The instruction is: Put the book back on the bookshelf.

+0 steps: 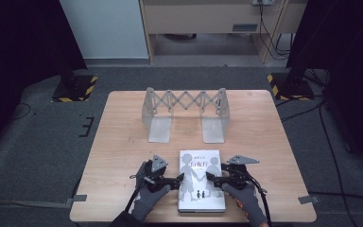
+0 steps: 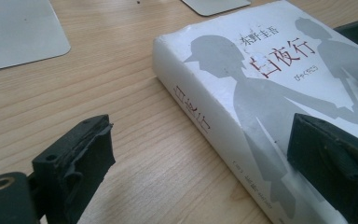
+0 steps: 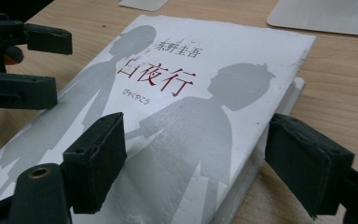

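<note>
**Both grippers at the book, nothing clamped**

High view: your white book (image 1: pixel 202 182) lies flat, cover up, in the lower centre of the frame near the table's (image 1: pixel 123 142) front edge. Your left gripper (image 1: pixel 178 179) sits at its left edge, your right gripper (image 1: pixel 211 177) at its right edge, tips over the cover. The metal folding bookend rack (image 1: pixel 185 113) stands well apart, upper centre.

Left gripper view: book (image 2: pixel 261 93) fills the right half, spine facing you. Your jaws stand wide; one hangs over bare wood at lower left, the other over the cover at lower right. No squeeze: released.

Right gripper view: book (image 3: pixel 191 107) runs across centre. Your jaws straddle its page-side edge, one above the cover, one off to the right beside the pages. Released too. Left gripper (image 3: pixel 42 65) visible upper left.
</note>
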